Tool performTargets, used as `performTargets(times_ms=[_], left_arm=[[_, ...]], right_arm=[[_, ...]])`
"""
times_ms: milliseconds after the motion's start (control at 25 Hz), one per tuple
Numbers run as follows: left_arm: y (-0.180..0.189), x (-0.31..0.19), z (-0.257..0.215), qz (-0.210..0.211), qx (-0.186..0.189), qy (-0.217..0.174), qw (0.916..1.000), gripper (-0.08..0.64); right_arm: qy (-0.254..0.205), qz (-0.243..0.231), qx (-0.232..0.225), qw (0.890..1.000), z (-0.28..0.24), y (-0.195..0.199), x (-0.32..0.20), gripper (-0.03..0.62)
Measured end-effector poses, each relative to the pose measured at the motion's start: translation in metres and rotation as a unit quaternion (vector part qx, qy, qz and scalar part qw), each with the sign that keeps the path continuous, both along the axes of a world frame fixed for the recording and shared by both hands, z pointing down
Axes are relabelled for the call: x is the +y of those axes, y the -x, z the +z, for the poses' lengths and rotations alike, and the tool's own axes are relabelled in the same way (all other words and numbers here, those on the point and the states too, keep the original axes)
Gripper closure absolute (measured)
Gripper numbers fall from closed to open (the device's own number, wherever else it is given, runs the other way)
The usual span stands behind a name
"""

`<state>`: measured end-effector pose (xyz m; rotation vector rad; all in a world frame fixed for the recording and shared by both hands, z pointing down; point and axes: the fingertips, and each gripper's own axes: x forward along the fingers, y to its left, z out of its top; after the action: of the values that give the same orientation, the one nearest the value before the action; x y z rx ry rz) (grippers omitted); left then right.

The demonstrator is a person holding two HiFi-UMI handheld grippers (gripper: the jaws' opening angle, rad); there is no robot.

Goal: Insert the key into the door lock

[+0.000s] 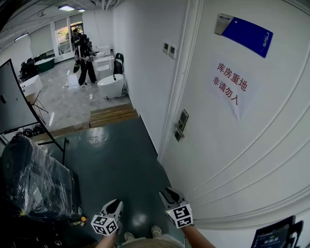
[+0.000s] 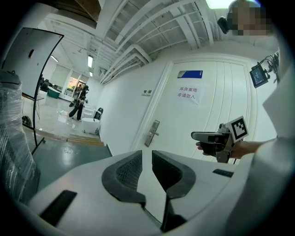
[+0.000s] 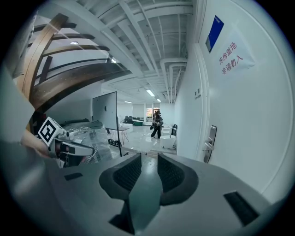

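Cool, even light falls from ceiling panels (image 1: 66,7) and strip lights (image 3: 151,93), and the far window (image 1: 63,33) is blown out with daylight. The white door (image 1: 232,155) is bright and nearly shadowless. The dark green floor (image 1: 116,164) carries a pale sheen below the wooden step (image 1: 114,115). The head view's bottom left sinks into gloom. Both gripper views bow hard and darken at their rims

The white left gripper with a marker cube (image 1: 114,206) and its matching right gripper (image 1: 169,195) are held low, side by side, tilted slightly downward. Both pairs of dark ribbed fingers (image 2: 126,173) stand narrowly apart (each pair empty).
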<state>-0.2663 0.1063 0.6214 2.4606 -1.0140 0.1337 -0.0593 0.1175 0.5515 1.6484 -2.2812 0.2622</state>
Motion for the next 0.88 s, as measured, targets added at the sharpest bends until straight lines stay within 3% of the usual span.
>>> performTargets(times_ms=[880], left_arm=[[-0.029,0.015,0.006,0.022,-0.003,0.012,0.9997,0.495]], right_arm=[[0.028,0.017,-0.022,0.999,0.015,-0.023,0.021,0.476]])
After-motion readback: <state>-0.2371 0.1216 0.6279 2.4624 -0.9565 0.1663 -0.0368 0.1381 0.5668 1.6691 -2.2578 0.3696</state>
